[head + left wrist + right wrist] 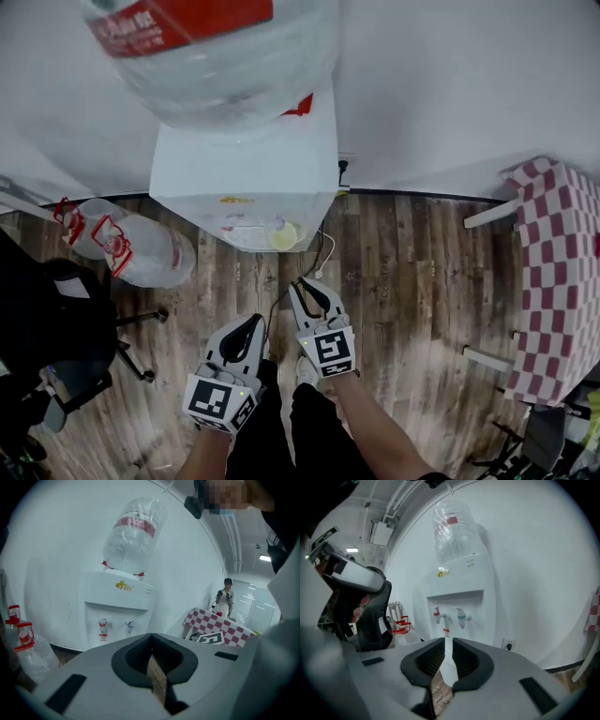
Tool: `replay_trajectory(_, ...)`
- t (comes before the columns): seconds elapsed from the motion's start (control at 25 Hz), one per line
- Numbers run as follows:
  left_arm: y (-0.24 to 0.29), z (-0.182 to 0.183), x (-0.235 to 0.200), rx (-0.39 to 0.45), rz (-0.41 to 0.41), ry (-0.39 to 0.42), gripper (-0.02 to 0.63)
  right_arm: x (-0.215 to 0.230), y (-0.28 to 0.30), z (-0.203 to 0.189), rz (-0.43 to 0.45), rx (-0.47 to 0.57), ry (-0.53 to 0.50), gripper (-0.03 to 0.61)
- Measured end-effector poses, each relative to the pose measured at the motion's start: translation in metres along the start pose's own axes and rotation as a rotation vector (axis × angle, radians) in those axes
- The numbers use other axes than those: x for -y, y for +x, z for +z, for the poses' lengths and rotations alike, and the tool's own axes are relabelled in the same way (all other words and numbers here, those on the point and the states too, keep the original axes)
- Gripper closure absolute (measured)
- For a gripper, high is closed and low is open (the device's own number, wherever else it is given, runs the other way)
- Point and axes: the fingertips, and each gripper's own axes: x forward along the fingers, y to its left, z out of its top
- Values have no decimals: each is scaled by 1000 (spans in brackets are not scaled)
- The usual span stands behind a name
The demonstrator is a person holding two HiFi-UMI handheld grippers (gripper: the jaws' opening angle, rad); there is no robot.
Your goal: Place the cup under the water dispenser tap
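While both handheld grippers hang over the wooden floor (394, 272) in front of a white water dispenser (253, 178), a pale yellow cup (283, 235) stands in the dispenser's tap recess. In the head view it sits toward the right end of the drip tray, apart from both grippers. The left gripper (260, 320) has its jaws pressed together at the tips, with nothing held. The right gripper (299, 282), just beside it and nearer the dispenser, has its jaws drawn in to a thin slit, also with nothing between them. A red tap (437, 614) and a blue tap (461, 616) jut from the dispenser's front, below the upturned water bottle (216, 56). Large clear bottles (141, 253) lie on the floor by the wall to the dispenser's left, near a black chair (47, 319). A table in a red-and-white checked cloth (562, 272) stands at the floor's right edge.
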Motion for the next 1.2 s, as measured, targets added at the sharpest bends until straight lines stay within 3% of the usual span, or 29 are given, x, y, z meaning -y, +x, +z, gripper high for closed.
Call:
replay_trajectory(0.48, -101, 69, 69, 28, 63, -47, 598, -37, -137, 80, 110, -35, 36, 555)
replay_trajectory(0.68, -135, 86, 89, 39, 77, -38, 598, -50, -182, 109, 133, -17, -4, 555)
replay_trajectory(1.2, -207, 112, 127, 80, -27, 38, 600, -100, -272, 163, 112, 93, 4, 554)
